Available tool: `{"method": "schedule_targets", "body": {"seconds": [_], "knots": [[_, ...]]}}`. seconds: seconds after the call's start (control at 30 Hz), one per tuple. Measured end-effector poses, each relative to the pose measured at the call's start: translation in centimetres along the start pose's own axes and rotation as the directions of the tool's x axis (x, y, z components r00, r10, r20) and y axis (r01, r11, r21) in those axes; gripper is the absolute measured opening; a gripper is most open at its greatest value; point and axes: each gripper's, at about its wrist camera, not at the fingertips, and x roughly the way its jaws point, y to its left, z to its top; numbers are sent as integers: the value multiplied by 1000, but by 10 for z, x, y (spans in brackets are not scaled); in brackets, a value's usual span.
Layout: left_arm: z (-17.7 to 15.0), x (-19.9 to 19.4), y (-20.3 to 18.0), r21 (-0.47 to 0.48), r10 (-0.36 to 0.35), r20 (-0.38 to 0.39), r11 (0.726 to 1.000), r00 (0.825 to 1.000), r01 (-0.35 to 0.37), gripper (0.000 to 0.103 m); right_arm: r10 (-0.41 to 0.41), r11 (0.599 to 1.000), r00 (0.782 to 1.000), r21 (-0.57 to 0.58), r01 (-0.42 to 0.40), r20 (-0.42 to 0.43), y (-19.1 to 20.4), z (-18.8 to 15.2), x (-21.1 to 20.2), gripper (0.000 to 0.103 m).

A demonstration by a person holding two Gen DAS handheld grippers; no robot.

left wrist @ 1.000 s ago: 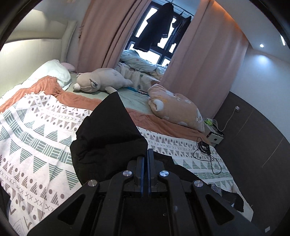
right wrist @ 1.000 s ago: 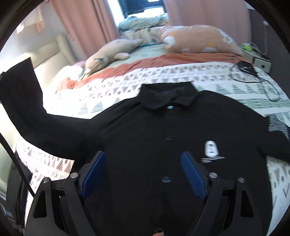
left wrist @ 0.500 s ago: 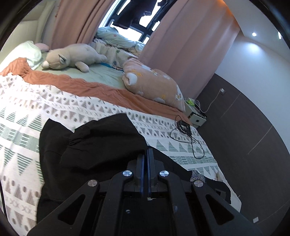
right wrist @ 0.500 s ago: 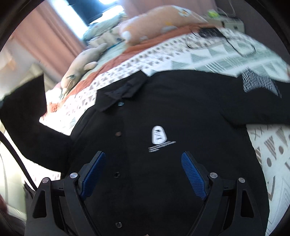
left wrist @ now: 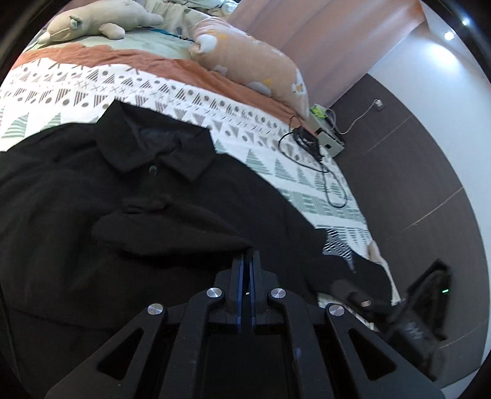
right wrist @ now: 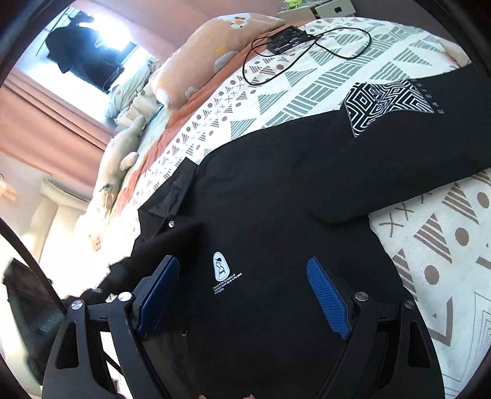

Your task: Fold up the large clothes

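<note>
Left gripper (left wrist: 248,256) pressed together, pinching the cuff end of the black shirt's (left wrist: 76,214) sleeve (left wrist: 172,233); the sleeve is folded in across the shirt's chest, just below the collar (left wrist: 153,150). Right gripper (right wrist: 242,294) spread wide, blue pads (right wrist: 328,300) apart with nothing clamped, hovering over the shirt's front; white chest logo (right wrist: 221,270) sits between the two fingers in the right wrist view, whether the pads touch the cloth I can't tell. Shirt lies face up, buttoned, flat on the patterned bedspread (right wrist: 445,251), which shows on the near side of the shirt past the right gripper and again beyond the collar. Second sleeve (right wrist: 399,153) is spread out sideways from the shirt, with a black-and-white geometric patch (right wrist: 377,104) on it. Collar is open and flat, top button (left wrist: 152,169) visible just under it. Beyond the shirt, on the bedspread, a black cable loop with a small black device (left wrist: 303,138), well apart from the collar. Farther from the shirt than that: an orange band of blanket (left wrist: 172,66), then a peach pillow (left wrist: 251,58) with white prints lying on it. Farthest from the shirt, a beige plush animal (left wrist: 98,18) at the head of the bed, pink curtains (left wrist: 331,40) behind the pillow, and dark garments hanging at the bright window (right wrist: 83,58). A small grey box (left wrist: 330,144) sits off the bed's edge past the cable.
</note>
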Motion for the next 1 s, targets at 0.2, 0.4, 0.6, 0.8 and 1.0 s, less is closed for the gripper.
{"method": "schedule_targets", "body": {"seconds": [0.2,0.4,0.6,0.8,1.0], "knots": [[-19,12,9,-84,-29,0,996,1000,29,102,25,1000,1000,6,-25,11,-10,5,-3,85],[-35,-20,27,-137,13,45,990,999,-7,103,33,999,999,2,-33,-5,-8,0,-2,85],[-47,-86,46,-155,192,153,974,969,-168,103,41,996,999,-79,-43,-19,16,-11,6,85],[-58,-130,61,-157,365,237,929,901,-335,103,41,977,999,-208,-44,-19,50,-26,16,85],[-62,-155,82,-178,424,280,904,861,-388,103,14,947,1000,-321,-17,-11,74,-38,28,85]]}}
